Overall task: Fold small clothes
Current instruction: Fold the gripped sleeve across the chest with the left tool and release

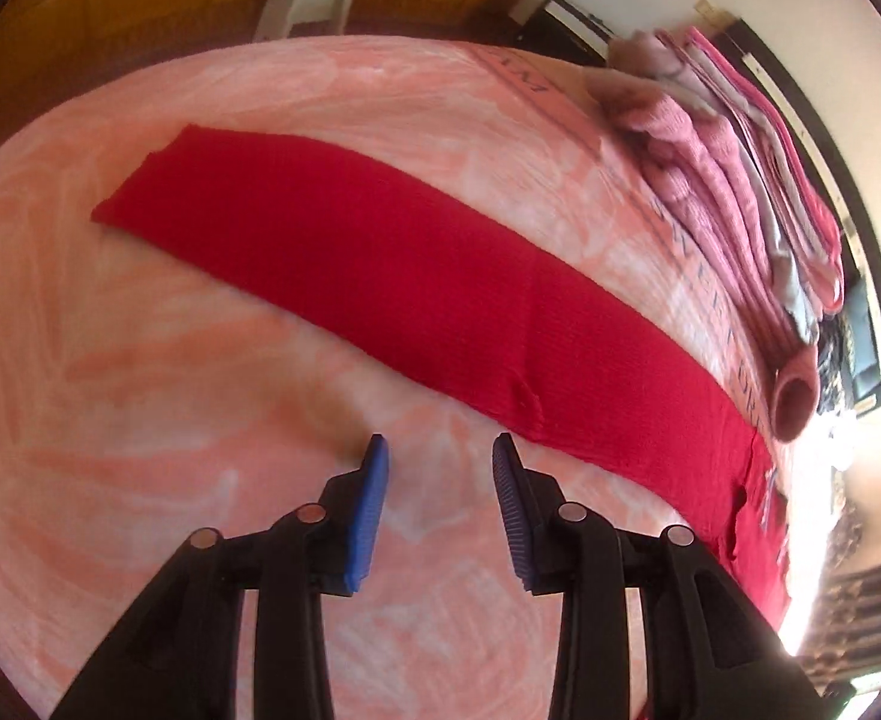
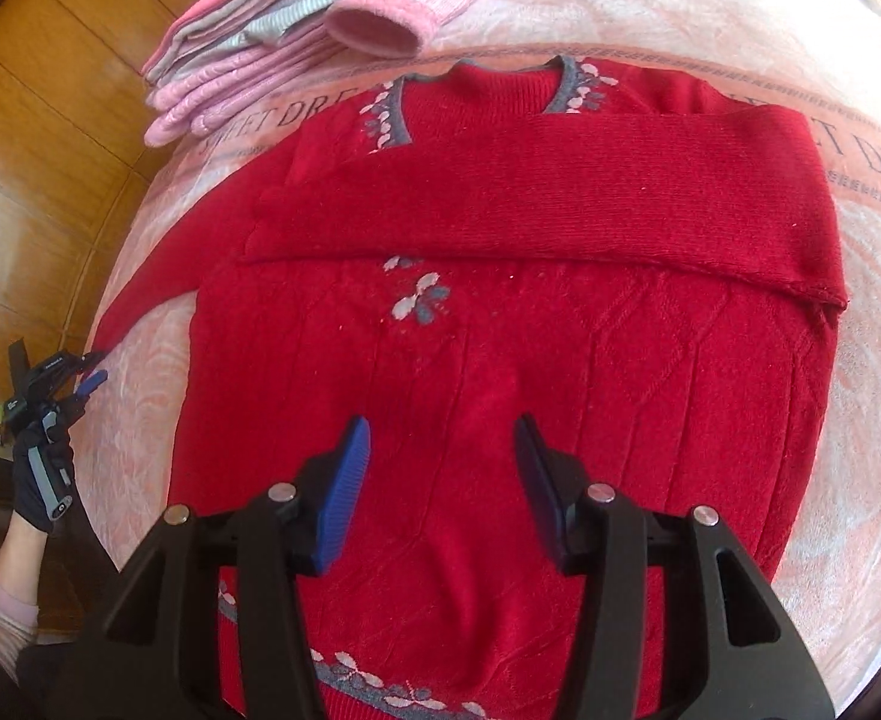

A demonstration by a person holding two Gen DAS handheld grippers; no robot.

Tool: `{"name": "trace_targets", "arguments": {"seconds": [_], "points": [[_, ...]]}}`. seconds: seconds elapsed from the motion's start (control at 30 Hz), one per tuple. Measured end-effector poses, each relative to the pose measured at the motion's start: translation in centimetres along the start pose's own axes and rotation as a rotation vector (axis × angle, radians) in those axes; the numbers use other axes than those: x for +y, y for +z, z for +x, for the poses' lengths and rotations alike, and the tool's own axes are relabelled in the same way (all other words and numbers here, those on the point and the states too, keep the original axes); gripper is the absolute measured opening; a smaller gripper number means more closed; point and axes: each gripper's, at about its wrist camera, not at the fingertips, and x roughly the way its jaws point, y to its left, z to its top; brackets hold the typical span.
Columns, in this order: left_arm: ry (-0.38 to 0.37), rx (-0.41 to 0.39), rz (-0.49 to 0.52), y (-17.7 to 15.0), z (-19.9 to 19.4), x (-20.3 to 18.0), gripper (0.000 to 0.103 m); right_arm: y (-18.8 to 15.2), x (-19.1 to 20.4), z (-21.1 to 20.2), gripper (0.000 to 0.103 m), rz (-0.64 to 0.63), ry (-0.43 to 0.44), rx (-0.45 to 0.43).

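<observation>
**On the pink bedspread: red sweater, one sleeve folded across**

On the pink bedspread (image 2: 740, 18) we see the red sweater (image 2: 500, 372) lying flat, neckline away from the right wrist camera. One sleeve (image 2: 560, 198) is folded across the chest, covering part of the grey-and-pink flower pattern. The other sleeve (image 1: 344, 258) lies stretched out straight on the bedspread, away from the body.

Our right gripper (image 2: 443, 480) hangs over the lower body of the sweater, its blue pads apart and nothing between them. Our left gripper (image 1: 440, 504) is over bare bedspread just beside the outstretched sleeve, jaws likewise spread and empty. From the right view we see it at the sleeve's cuff end, held by a black-gloved hand (image 2: 41, 480).

A pile of pink and grey clothes (image 2: 272, 42) sits beyond the neckline. A white stool (image 1: 308, 0) stands past the bed on a wooden floor (image 2: 26, 138).
</observation>
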Motion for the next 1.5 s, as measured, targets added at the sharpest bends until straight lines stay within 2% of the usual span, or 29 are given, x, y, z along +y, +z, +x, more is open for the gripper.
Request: {"name": "trace_targets", "arguments": {"seconds": [0.23, 0.4, 0.5, 0.63, 0.77, 0.9, 1.07, 1.33, 1.5], "points": [[-0.111, -0.082, -0.193, 2.9, -0.2, 4.9, 0.036, -0.6, 0.4, 2.4, 0.050, -0.009, -0.028, 0.038], [-0.198, -0.102, -0.290, 5.1, 1.1, 7.3, 0.036, -0.9, 0.0, 4.0, 0.050, 0.003, -0.045, 0.055], [-0.185, -0.130, -0.273, 6.0, 1.5, 7.1, 0.030, -1.0, 0.3, 4.1, 0.051, -0.021, -0.061, 0.045], [-0.144, -0.161, -0.225, 6.7, 1.5, 6.6, 0.008, -1.0, 0.3, 4.2, 0.054, -0.022, -0.057, 0.039], [-0.106, -0.206, -0.164, 6.4, 0.6, 5.5, 0.005, -1.2, 0.2, 4.1, 0.052, -0.032, -0.055, 0.033], [-0.091, -0.271, -0.055, 5.9, -0.9, 2.2, 0.004, -1.3, -0.3, 3.6, 0.052, -0.016, -0.034, 0.029], [-0.105, -0.305, 0.133, 3.9, -1.6, -4.7, 0.004, -1.7, -1.1, 2.8, 0.052, -0.005, -0.032, 0.016], [-0.152, -0.232, 0.346, -2.1, 1.4, -15.1, 0.004, -2.3, -3.5, 1.6, 0.052, 0.023, -0.023, -0.005], [-0.199, -0.182, 0.424, -6.6, 2.9, -20.5, 0.004, -2.7, -5.7, 0.6, 0.052, 0.048, -0.021, -0.024]]}}
